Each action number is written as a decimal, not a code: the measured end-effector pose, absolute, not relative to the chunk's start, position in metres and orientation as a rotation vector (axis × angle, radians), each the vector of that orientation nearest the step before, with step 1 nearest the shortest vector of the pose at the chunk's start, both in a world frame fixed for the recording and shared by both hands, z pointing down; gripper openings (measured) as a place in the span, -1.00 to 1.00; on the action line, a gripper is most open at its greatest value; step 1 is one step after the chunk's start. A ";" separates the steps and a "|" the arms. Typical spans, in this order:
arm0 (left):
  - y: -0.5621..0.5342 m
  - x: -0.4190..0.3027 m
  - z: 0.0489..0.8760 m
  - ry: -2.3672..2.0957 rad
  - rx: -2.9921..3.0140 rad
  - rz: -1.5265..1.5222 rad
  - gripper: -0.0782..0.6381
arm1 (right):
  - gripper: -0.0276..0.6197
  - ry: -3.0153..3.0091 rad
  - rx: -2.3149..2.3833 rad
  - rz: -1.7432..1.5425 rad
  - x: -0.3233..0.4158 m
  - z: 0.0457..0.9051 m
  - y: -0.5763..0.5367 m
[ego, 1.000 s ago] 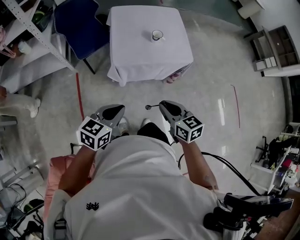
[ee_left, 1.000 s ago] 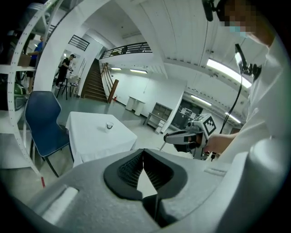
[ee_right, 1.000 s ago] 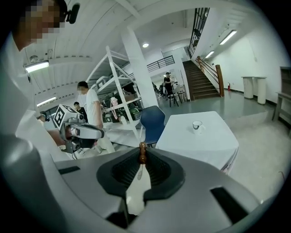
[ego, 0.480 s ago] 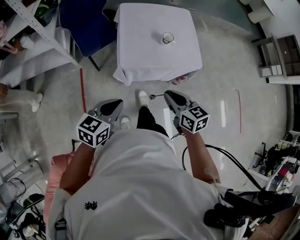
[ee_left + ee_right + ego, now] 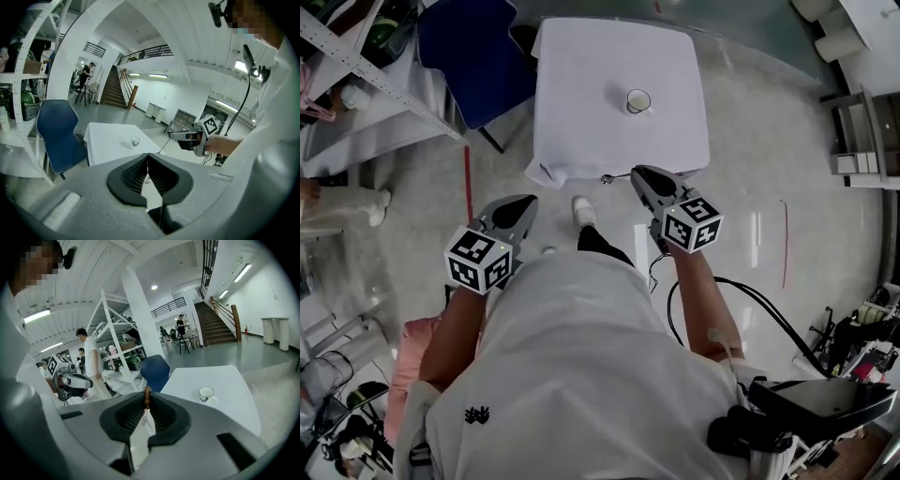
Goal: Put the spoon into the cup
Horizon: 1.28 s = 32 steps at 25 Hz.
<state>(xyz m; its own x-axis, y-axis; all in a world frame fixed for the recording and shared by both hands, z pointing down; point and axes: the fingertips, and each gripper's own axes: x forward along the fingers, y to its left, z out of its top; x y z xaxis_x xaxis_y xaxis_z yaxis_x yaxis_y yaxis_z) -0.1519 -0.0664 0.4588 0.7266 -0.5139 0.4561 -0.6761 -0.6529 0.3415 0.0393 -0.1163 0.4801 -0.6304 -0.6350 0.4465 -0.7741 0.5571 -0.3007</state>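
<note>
A white cup [image 5: 638,100] stands on the white-clothed table [image 5: 581,84], ahead of me. My right gripper [image 5: 636,173] is at the table's near edge, shut on a thin spoon [image 5: 610,177] that sticks out to its left. In the right gripper view the spoon's brown end [image 5: 146,396] pokes up between the closed pads, with the cup [image 5: 206,393] beyond it to the right. My left gripper [image 5: 528,200] hangs over the floor, short of the table, shut with nothing in it. From the left gripper view [image 5: 147,158] the cup [image 5: 135,140] and the right gripper [image 5: 193,138] are visible.
A blue chair [image 5: 473,56] stands at the table's left, beside a white metal shelf rack [image 5: 366,70]. A person's legs [image 5: 342,202] are at the far left. My own foot [image 5: 582,212] is on the floor just before the table. Equipment and cables [image 5: 825,375] lie at the right.
I have walked toward the table, so it and the cup lie closer. Both grippers moved forward; the right one, still holding the spoon, now reaches the table's near edge.
</note>
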 end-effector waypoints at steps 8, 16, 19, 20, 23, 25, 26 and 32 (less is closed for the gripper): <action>-0.123 -0.128 0.452 -0.979 2.402 0.455 -0.75 | -0.78 -2.524 1.147 0.678 0.082 0.482 -0.197; -0.163 -0.103 0.451 -1.066 2.362 0.479 -0.75 | -0.78 -2.528 1.123 0.676 0.128 0.498 -0.261; -0.177 -0.100 0.452 -1.100 2.340 0.481 -0.75 | -0.78 -2.518 1.115 0.685 0.140 0.509 -0.283; -0.181 -0.098 0.452 -1.109 2.331 0.482 -0.75 | -0.78 -2.513 1.110 0.689 0.144 0.513 -0.290; -0.194 -0.094 0.452 -1.131 2.312 0.490 -0.75 | -0.78 -2.505 1.091 0.699 0.152 0.522 -0.311; -0.202 -0.091 0.451 -1.148 2.301 0.496 -0.75 | -0.78 -2.505 1.076 0.702 0.157 0.527 -0.323; -0.206 -0.091 0.450 -1.158 2.295 0.497 -0.75 | -0.78 -2.506 1.069 0.703 0.159 0.530 -0.330; -0.225 -0.088 0.449 -1.200 2.262 0.510 -0.75 | -0.78 -2.500 1.032 0.694 0.166 0.548 -0.362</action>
